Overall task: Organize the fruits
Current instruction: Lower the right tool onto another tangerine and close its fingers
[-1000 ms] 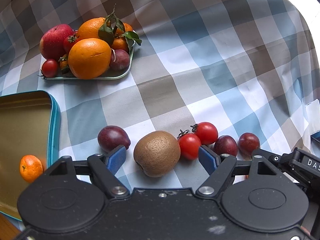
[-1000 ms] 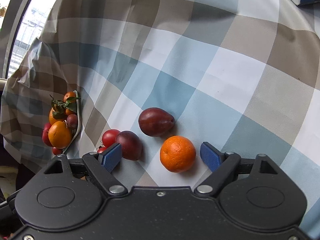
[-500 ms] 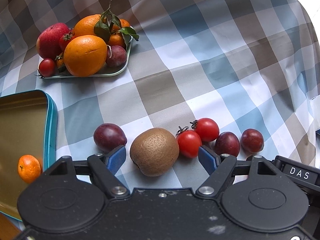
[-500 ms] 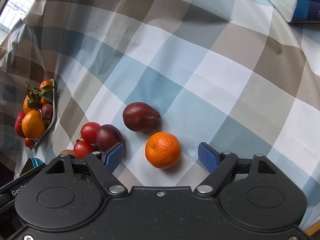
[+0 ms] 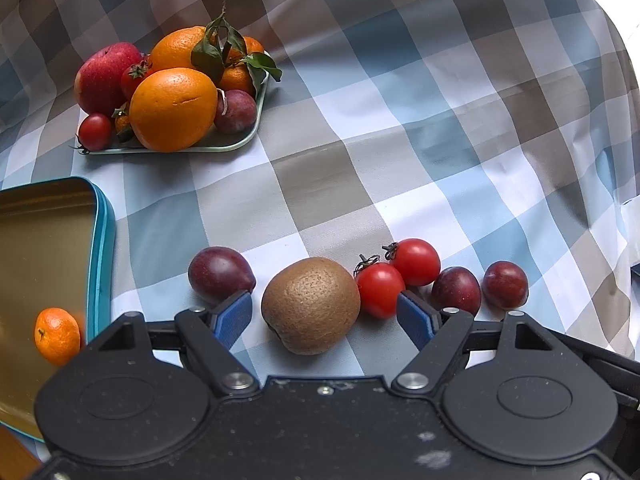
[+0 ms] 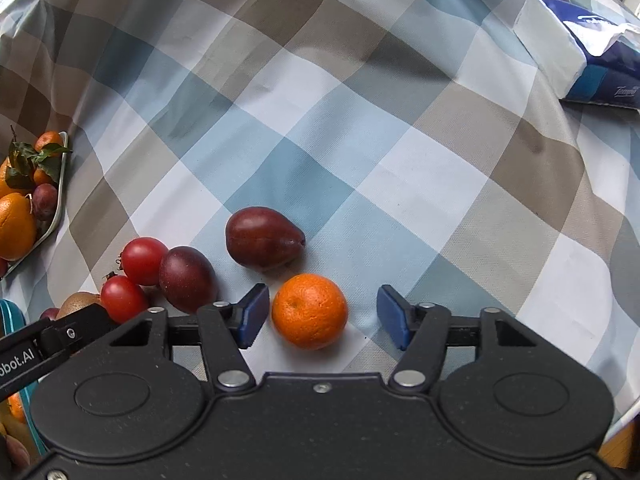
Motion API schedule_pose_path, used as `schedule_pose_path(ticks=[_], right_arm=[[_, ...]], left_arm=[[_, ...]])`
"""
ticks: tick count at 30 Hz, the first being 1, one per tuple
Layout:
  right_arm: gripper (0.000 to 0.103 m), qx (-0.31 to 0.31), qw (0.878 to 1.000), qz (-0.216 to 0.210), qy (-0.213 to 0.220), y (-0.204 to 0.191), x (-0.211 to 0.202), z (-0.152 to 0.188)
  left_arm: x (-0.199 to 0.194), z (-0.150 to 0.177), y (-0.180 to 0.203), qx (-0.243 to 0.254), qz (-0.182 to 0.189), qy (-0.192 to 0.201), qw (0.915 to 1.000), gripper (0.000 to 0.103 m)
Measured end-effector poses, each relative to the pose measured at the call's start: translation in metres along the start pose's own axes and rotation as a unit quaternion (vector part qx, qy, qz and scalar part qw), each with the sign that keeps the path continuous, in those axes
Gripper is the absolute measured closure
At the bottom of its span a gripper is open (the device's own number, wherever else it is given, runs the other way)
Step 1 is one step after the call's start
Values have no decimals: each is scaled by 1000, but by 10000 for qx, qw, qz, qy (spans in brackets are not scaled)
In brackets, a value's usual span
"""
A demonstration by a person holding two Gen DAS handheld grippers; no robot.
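My left gripper [image 5: 324, 316] is open around a brown kiwi [image 5: 311, 304] on the checked cloth, not touching it. A dark plum [image 5: 220, 274] lies to its left. Two cherry tomatoes [image 5: 379, 289] and two more plums [image 5: 456, 290] lie to its right. My right gripper [image 6: 318, 316] is open around a small orange mandarin [image 6: 309, 310]. A red pear [image 6: 262, 238] lies just beyond it. A plum [image 6: 186, 278] and two tomatoes [image 6: 143, 260] lie to the left.
A green tray [image 5: 224, 145] piled with oranges, an apple, tomatoes and a plum stands at the back left. A teal tin [image 5: 102, 240] holding a mandarin [image 5: 57, 335] is at the left. A tissue pack [image 6: 580, 56] lies at the far right.
The left gripper moved slightly forward around the kiwi. The right gripper swung right and closer, so the mandarin now sits between its fingers. Both stayed open.
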State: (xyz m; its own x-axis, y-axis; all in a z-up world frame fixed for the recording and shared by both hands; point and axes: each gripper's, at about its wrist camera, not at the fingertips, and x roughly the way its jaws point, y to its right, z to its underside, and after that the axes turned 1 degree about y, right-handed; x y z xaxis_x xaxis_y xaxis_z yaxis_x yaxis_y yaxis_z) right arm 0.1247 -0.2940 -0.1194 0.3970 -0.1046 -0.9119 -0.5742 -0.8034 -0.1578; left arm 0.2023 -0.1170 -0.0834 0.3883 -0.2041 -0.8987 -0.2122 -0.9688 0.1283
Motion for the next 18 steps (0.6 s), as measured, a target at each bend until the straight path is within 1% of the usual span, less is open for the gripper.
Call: schedule_pose_path(ticks=[1, 5, 8, 10, 14, 15, 18], right_arm=[[56, -54, 10000, 17, 51, 0, -1, 0], [56, -292, 9995, 21, 72, -5, -4, -2], [56, -333, 9994, -51, 84, -7, -7, -3], [56, -355, 9992, -120, 115, -6, -10, -4], [56, -304, 9990, -263, 174, -5, -16, -7], [56, -290, 9989, -315, 174, -5, -18, -8], [56, -212, 9986, -472, 99, -4, -20, -9]], left_arm=[[0, 0, -1, -23, 2, -4, 10000, 21], [2, -1, -2, -87, 42, -51, 9999, 21], [4, -1, -1, -54, 54, -66, 9999, 21], [7, 0, 2, -2, 86, -148, 9999, 21], [15, 2, 8, 151, -68, -184, 9997, 20], [18, 3, 7, 134, -79, -214, 9997, 19], [22, 2, 1, -91, 106, -262, 9996, 20]])
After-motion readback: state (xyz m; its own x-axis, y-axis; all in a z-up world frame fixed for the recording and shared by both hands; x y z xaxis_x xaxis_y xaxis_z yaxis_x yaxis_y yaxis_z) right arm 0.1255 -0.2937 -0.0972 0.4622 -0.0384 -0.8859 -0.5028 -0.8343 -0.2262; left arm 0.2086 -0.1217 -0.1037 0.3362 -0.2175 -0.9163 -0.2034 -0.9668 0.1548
